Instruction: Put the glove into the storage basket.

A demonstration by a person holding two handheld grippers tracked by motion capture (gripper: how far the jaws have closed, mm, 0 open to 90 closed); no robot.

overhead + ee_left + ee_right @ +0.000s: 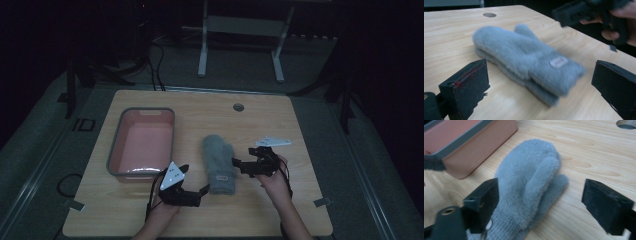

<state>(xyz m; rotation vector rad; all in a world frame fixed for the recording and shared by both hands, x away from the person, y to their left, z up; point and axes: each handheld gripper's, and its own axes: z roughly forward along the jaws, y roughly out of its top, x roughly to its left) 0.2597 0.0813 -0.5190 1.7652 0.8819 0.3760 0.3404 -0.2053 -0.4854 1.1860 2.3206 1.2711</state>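
Observation:
A pair of grey fuzzy mittens point(218, 159) lies stacked on the wooden table point(280, 125), cuffs toward the front edge. The left gripper point(204, 190) sits at the front left of the cuffs, jaws open. In the left gripper view the mittens point(524, 57) lie ahead of the left gripper point(539, 85), between its wide-apart jaws and untouched. The right gripper point(236, 162) is just right of the mittens, open. In the right gripper view the mittens point(529, 177) lie between the spread jaws of the right gripper point(544, 205), with no pad pressing on them.
A pink bin with a grey rim point(120, 135) stands left of the mittens, seen close in the right gripper view point(461, 142). A round cable hole point(238, 107) is at the table's far edge. A white frame leg point(202, 60) stands on the floor beyond.

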